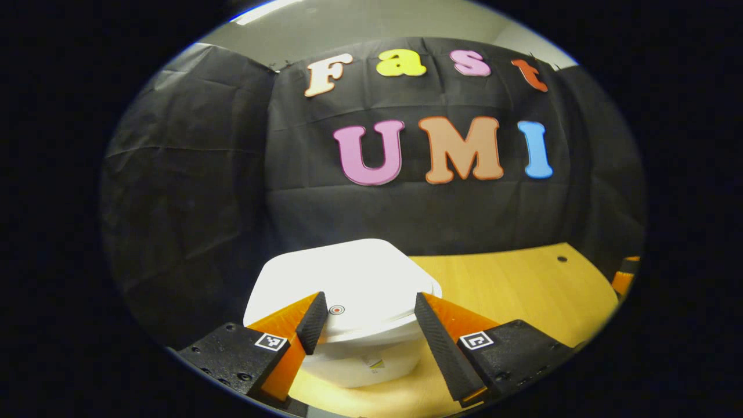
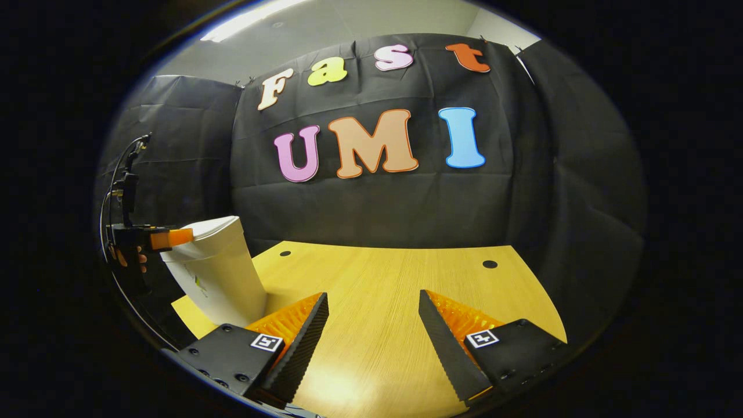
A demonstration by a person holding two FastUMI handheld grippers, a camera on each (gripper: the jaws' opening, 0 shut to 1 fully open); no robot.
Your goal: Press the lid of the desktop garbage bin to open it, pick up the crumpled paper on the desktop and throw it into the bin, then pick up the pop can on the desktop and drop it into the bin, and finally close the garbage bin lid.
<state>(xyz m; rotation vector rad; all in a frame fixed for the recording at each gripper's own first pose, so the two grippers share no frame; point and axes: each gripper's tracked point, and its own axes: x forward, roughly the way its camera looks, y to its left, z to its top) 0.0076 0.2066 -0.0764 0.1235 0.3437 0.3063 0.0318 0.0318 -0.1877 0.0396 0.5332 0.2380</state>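
Note:
The white desktop bin (image 1: 354, 278) stands on the wooden table (image 1: 511, 284) with its lid down; a small round mark (image 1: 336, 310) sits near the lid's front edge. My left gripper (image 1: 370, 297) is open, hovering just before and above that front edge, one finger on each side of the lid. In the right gripper view the bin (image 2: 217, 273) is at the left, with the left gripper (image 2: 168, 237) and the hand holding it level with its lid. My right gripper (image 2: 372, 295) is open over the bare table top (image 2: 377, 261), with nothing between its fingers.
Two small round holes (image 2: 490, 264) (image 2: 285, 253) lie near the table's far edge. Black cloth walls close the booth behind and on both sides. An orange and black part (image 1: 624, 276) shows at the far right edge of the left gripper view.

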